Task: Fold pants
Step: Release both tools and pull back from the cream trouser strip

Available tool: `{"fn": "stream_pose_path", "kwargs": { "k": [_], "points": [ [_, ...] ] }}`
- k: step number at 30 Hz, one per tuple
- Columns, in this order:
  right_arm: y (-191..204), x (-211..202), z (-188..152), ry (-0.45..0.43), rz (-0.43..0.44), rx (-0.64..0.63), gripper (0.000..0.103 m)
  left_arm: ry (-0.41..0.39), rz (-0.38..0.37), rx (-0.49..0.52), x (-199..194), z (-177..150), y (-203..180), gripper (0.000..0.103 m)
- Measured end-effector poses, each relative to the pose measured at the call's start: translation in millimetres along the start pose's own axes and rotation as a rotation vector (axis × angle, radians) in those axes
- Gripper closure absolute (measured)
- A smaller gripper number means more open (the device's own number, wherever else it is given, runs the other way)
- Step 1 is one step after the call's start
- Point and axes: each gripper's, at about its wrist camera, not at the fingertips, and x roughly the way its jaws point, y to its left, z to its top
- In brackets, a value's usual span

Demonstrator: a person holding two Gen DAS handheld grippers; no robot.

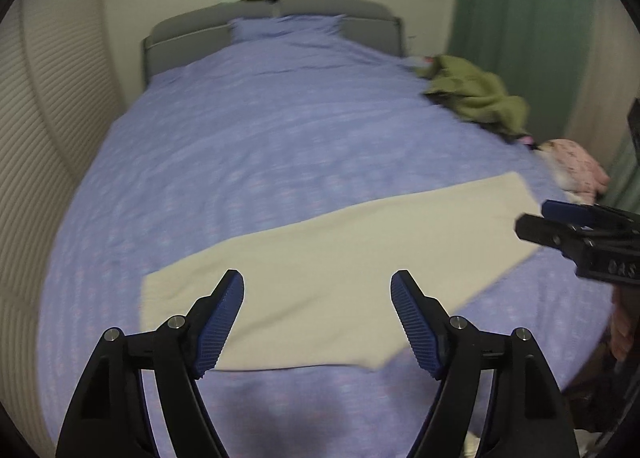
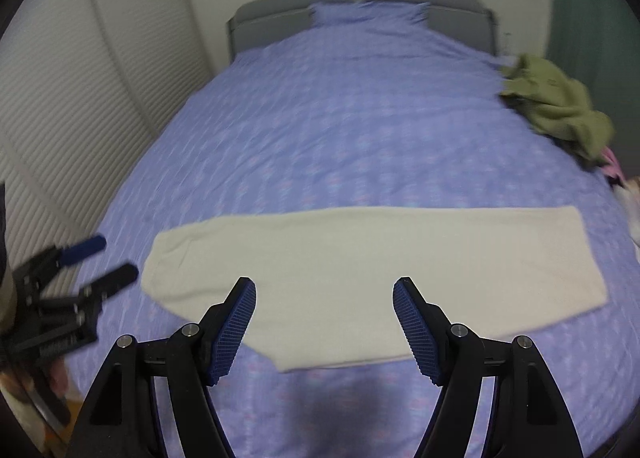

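We see the cream pants (image 2: 320, 278) lying flat on the bed, folded lengthwise into one long band. They stretch crosswise near the foot end, their surface smooth and unwrinkled.

I count one pair of cream pants (image 2: 360, 278) across the lower middle. My grippers make two: left gripper (image 1: 318, 322) and right gripper (image 2: 325, 328). One green garment (image 2: 560, 102) upper right, one pink garment (image 1: 576, 170) right edge, one bed (image 2: 320, 130).
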Motion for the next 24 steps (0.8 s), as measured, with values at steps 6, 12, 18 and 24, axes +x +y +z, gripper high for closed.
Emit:
{"fn": "stream_pose_path", "kwargs": {
  "k": [6,12,18,24],
  "points": [
    [-97.7,-43.5,-19.1,-0.047,-0.05,0.108,0.031,-0.034,-0.03,0.006,-13.1,8.6,-97.5,0.021],
    [-202.3,-66.8,-33.7,-0.048,-0.013,0.145,0.031,-0.036,0.015,-0.021,-2.6,17.1,-201.2,0.019],
    [-296.5,-74.1,-33.3,-0.044,0.055,0.079,0.026,-0.037,0.077,-0.11,18.1,24.6,-293.9,0.016],
    [-384.0,-56.3,-23.2,-0.025,0.074,0.062,0.026,0.002,0.146,-0.144,55.4,43.8,-370.6,0.011]
  ]
}}
